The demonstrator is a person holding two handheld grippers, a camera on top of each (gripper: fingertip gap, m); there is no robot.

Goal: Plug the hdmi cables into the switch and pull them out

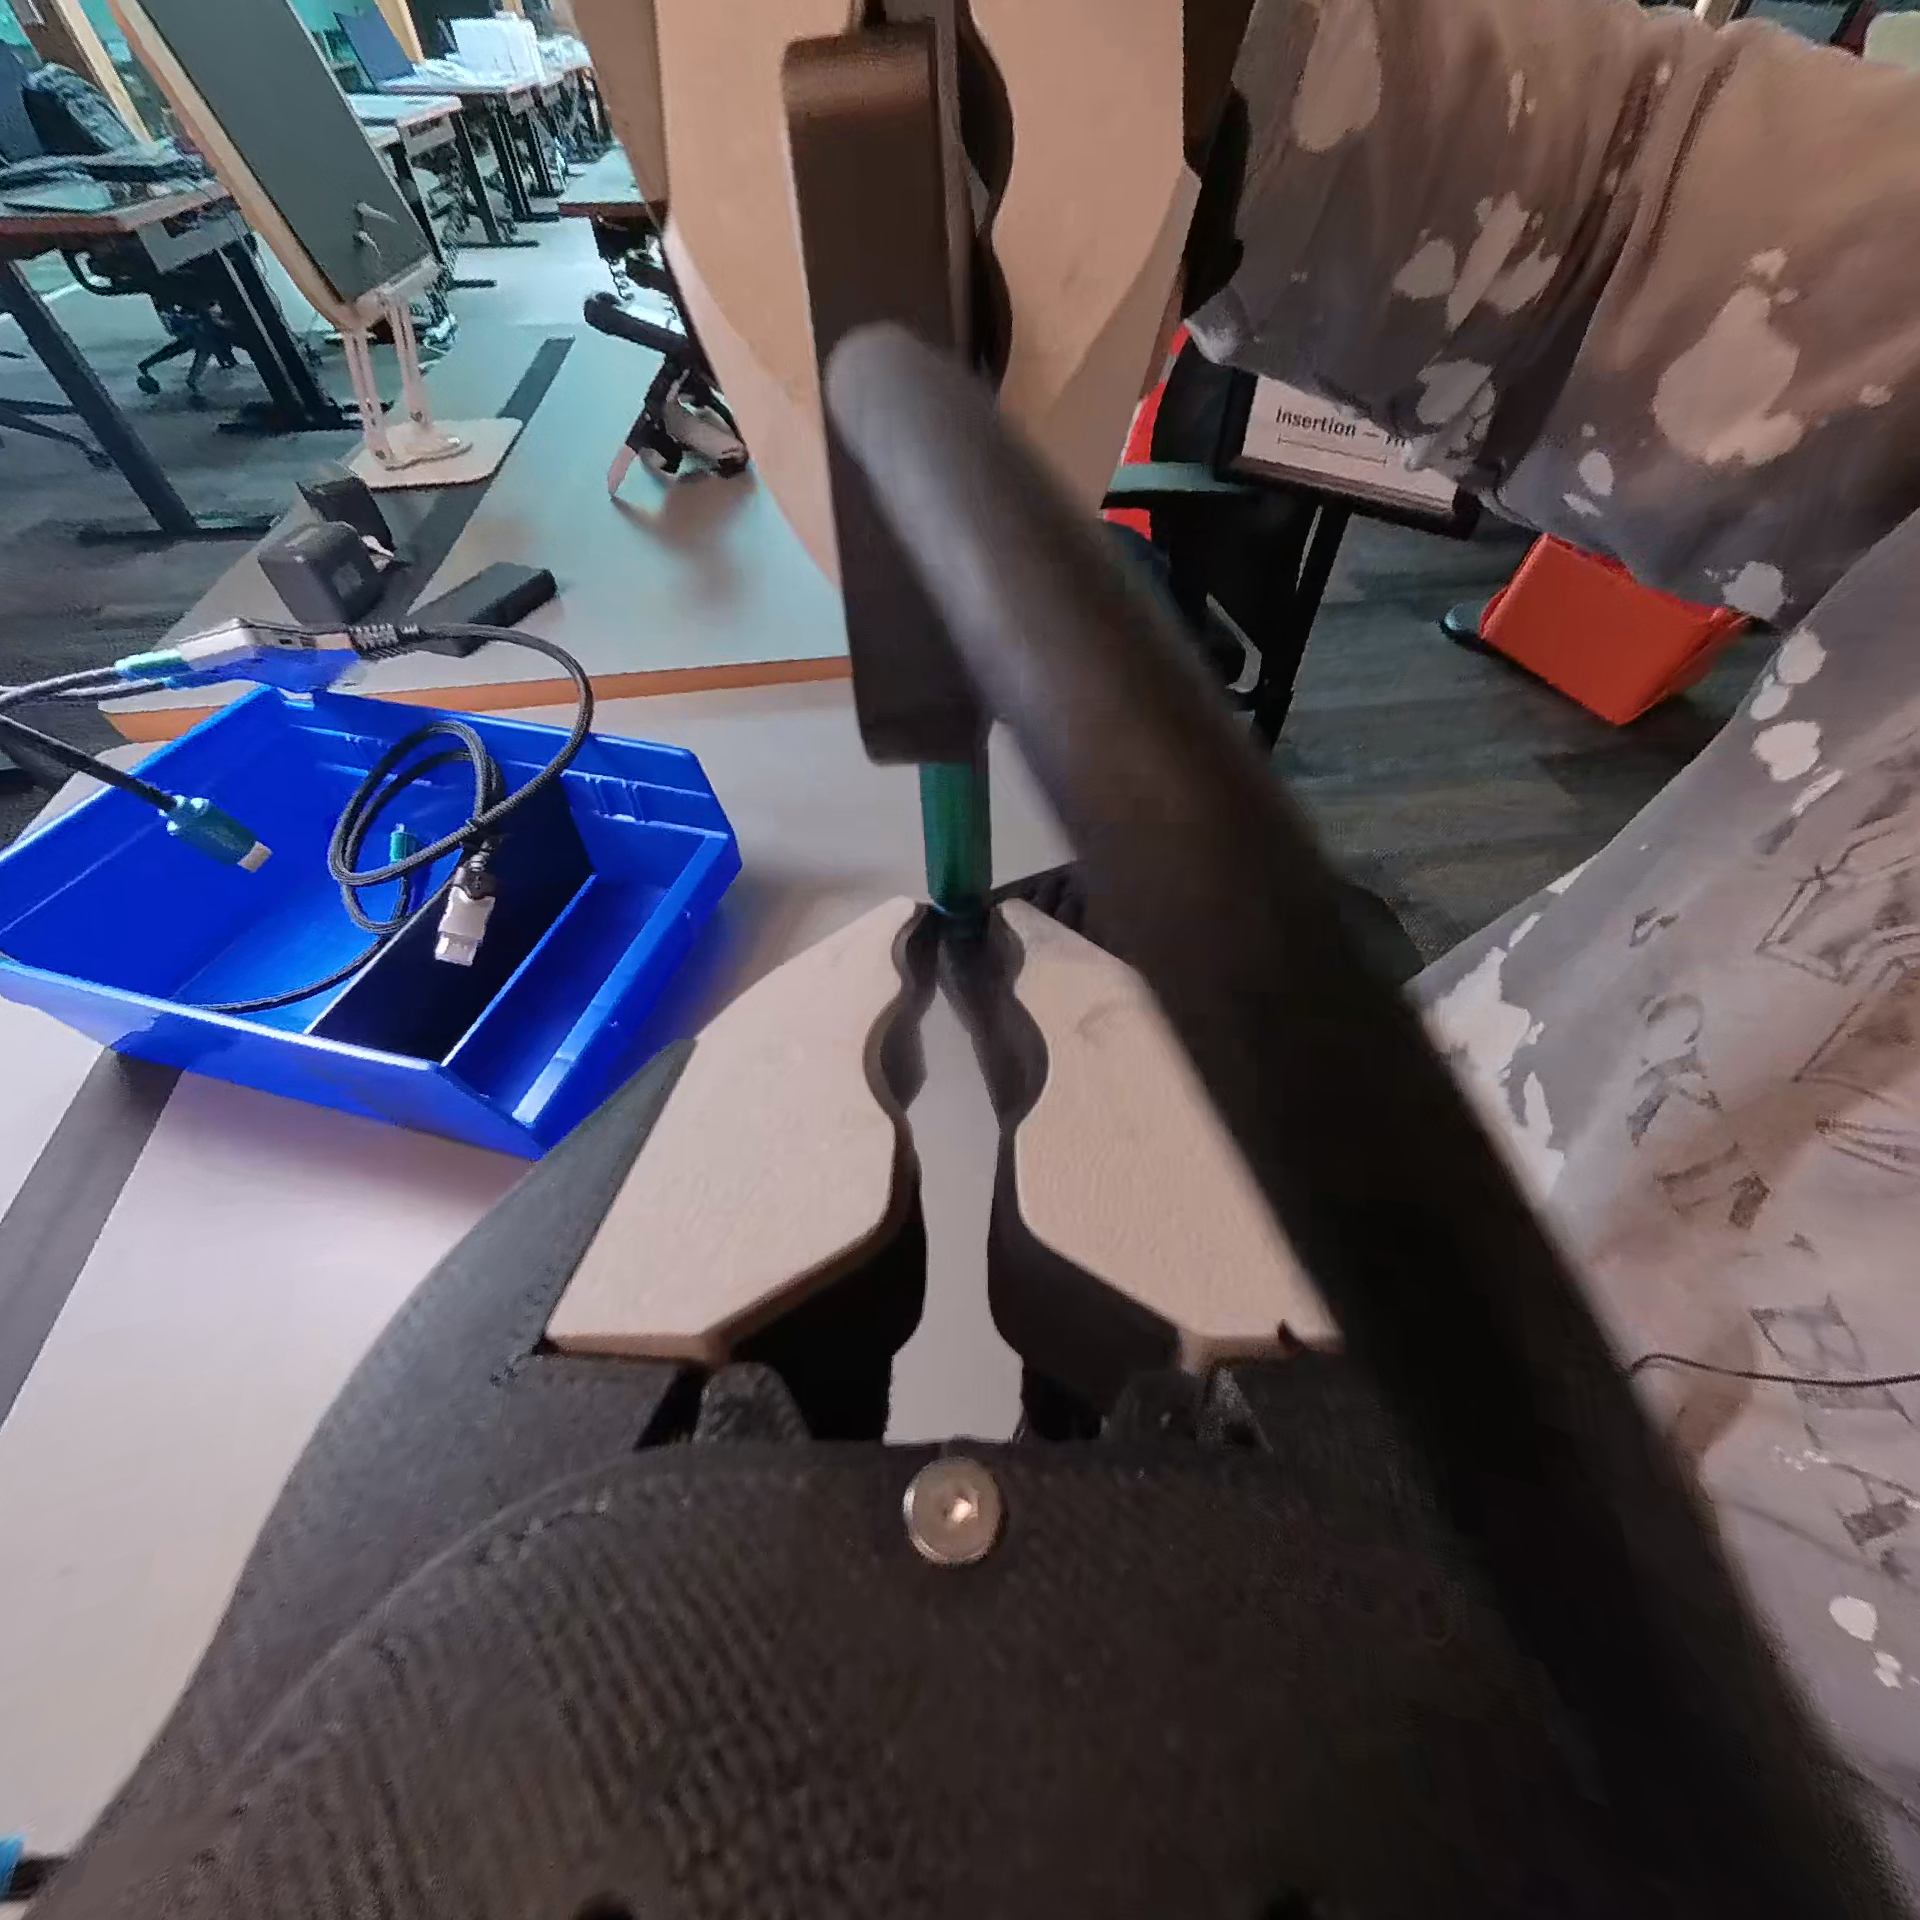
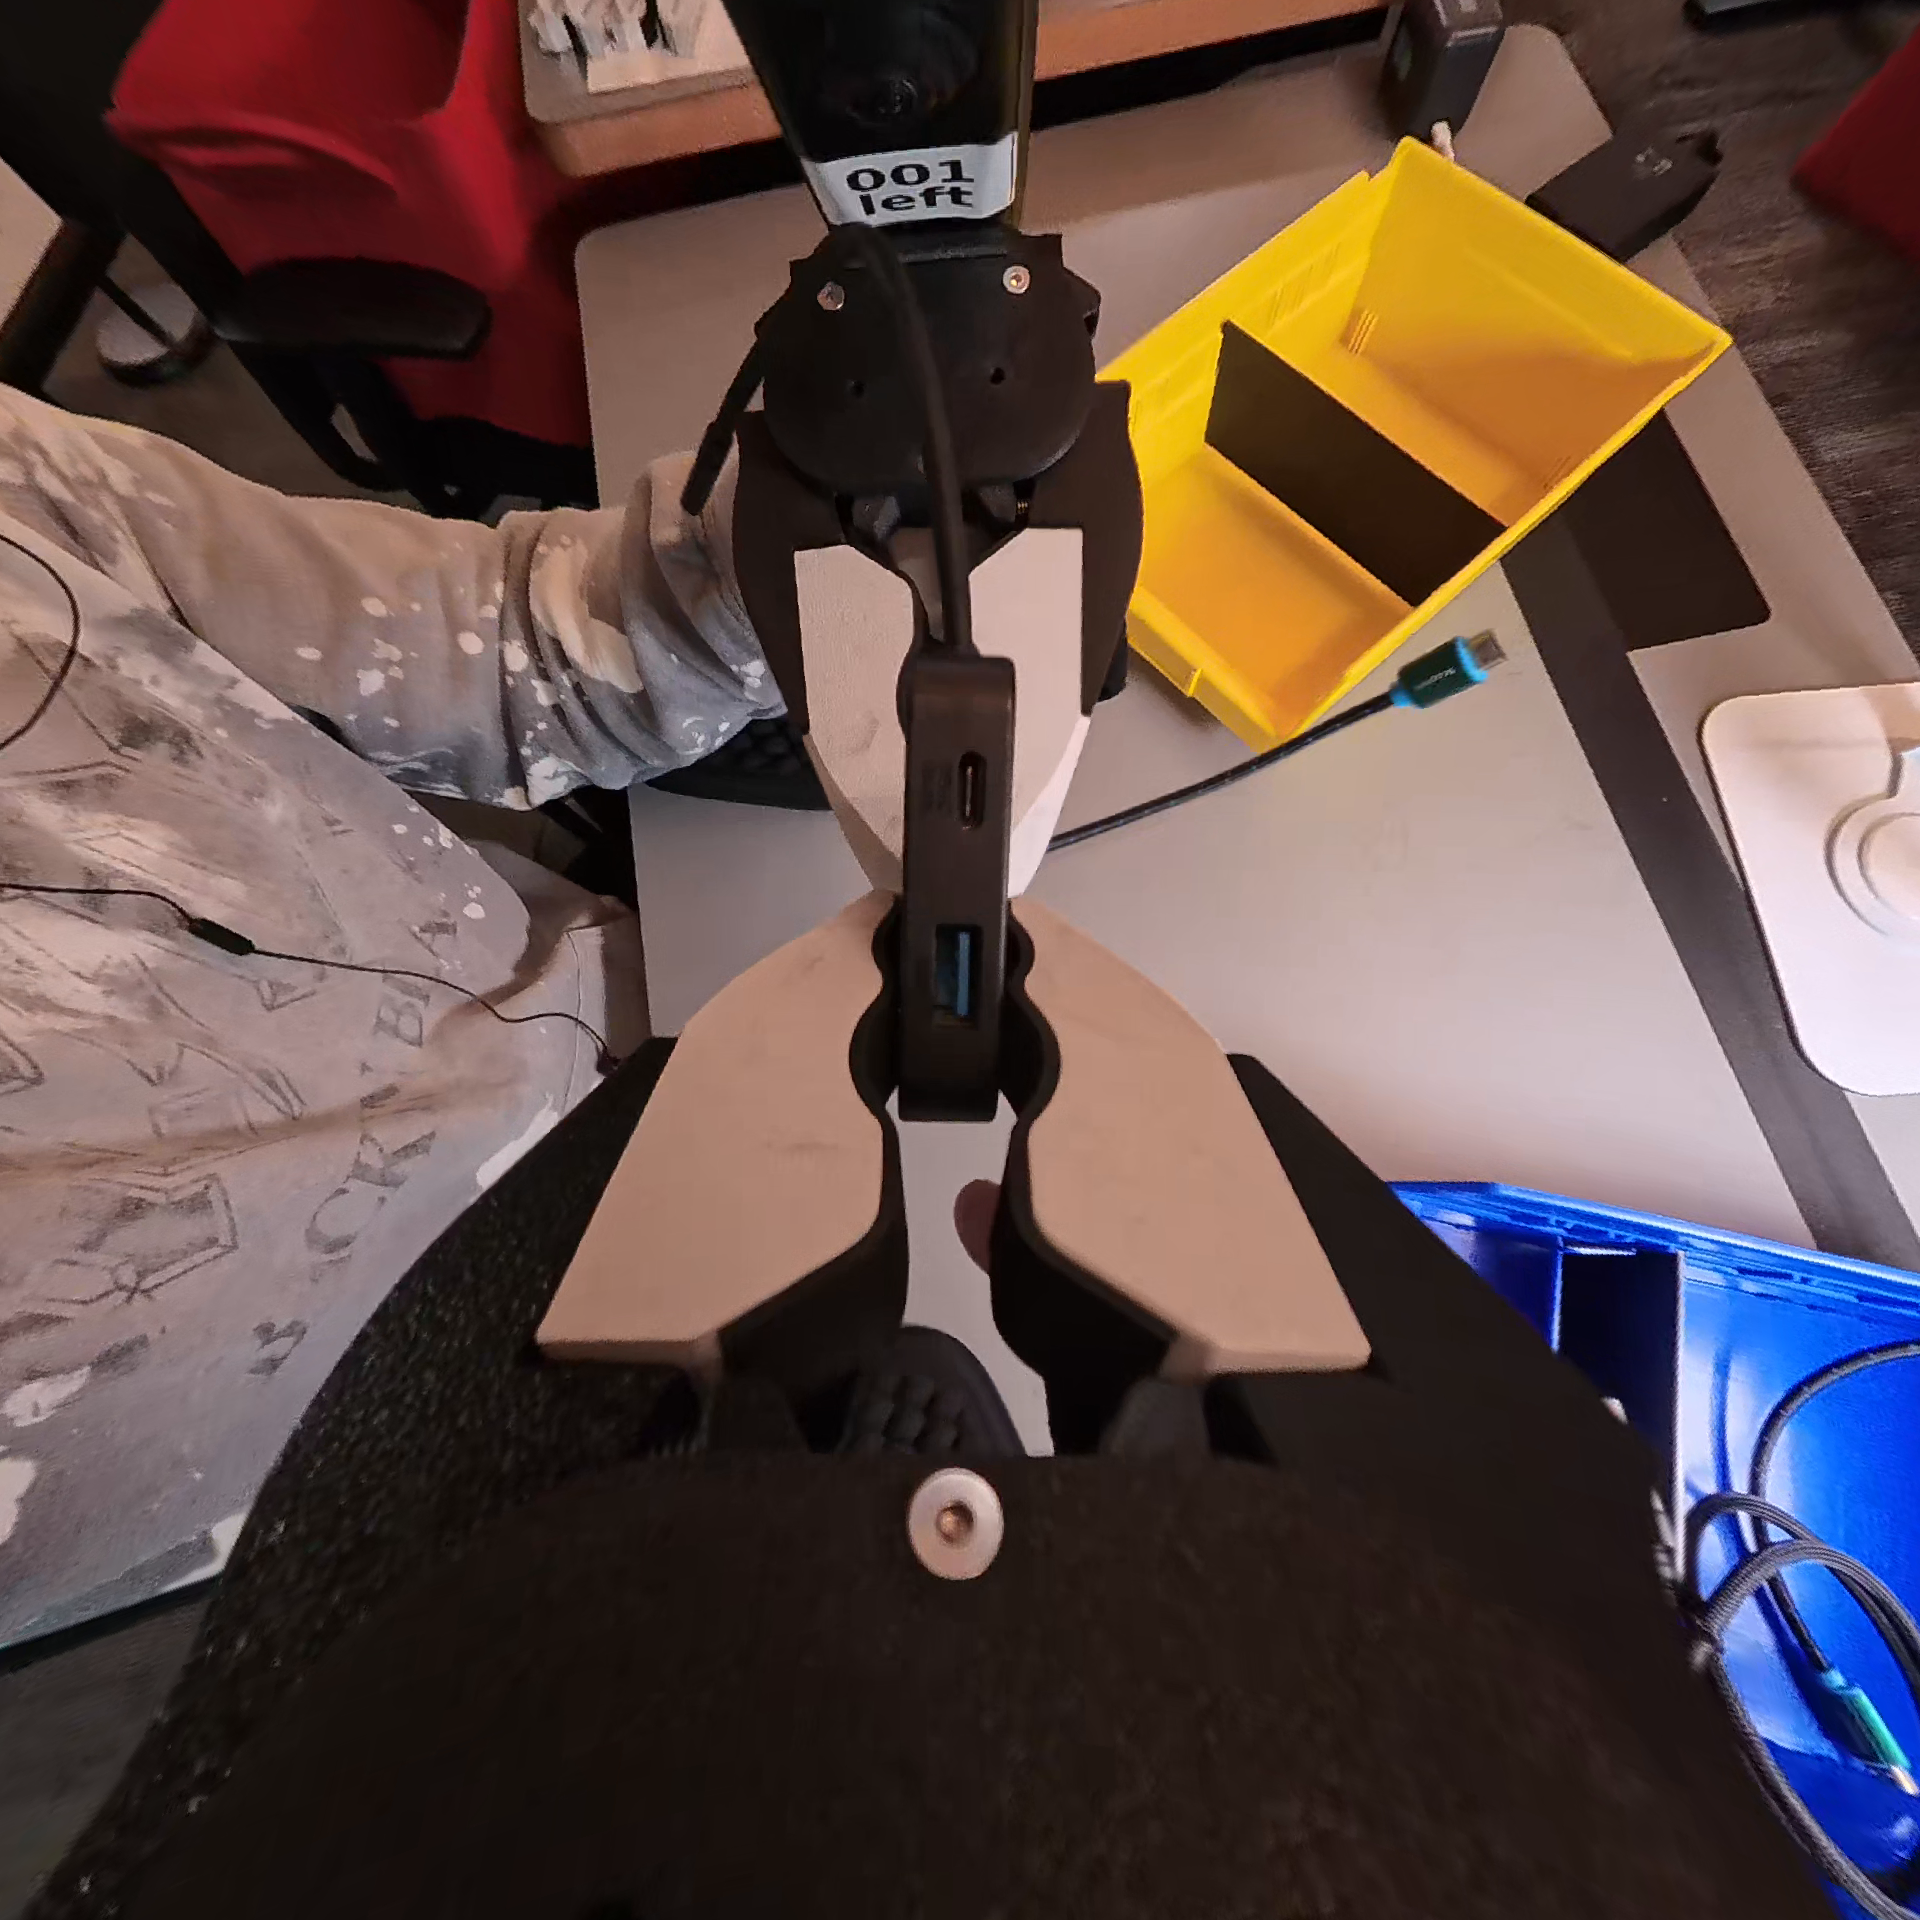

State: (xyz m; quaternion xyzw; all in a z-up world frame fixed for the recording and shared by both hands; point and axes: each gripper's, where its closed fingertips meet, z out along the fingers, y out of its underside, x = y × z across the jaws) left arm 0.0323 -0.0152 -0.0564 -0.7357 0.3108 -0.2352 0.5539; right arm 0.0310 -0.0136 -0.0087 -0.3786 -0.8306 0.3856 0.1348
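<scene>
My left gripper (image 1: 951, 920) is shut on a teal HDMI plug (image 1: 948, 831). The plug's far end meets the lower edge of the black switch (image 1: 873, 644); how deep it sits is hidden. My right gripper (image 2: 956, 935) is shut on the switch (image 2: 956, 790), which shows ports along its side. The left gripper faces it from above in the right wrist view, its fingers (image 2: 842, 686) either side of the switch's far end. The switch's black cable (image 1: 1195, 831) runs blurred across the left wrist view.
A blue bin (image 1: 623, 1029) on the grey table holds a teal-headed cable (image 1: 213, 826) and a silver-plugged cable (image 1: 462, 920). A yellow bin (image 2: 1558, 312) stands beyond, with a teal plug (image 2: 1444, 670) lying beside it. A white stand base (image 2: 1787, 831) is at the right. A person's sleeve (image 2: 364, 644) is on the left.
</scene>
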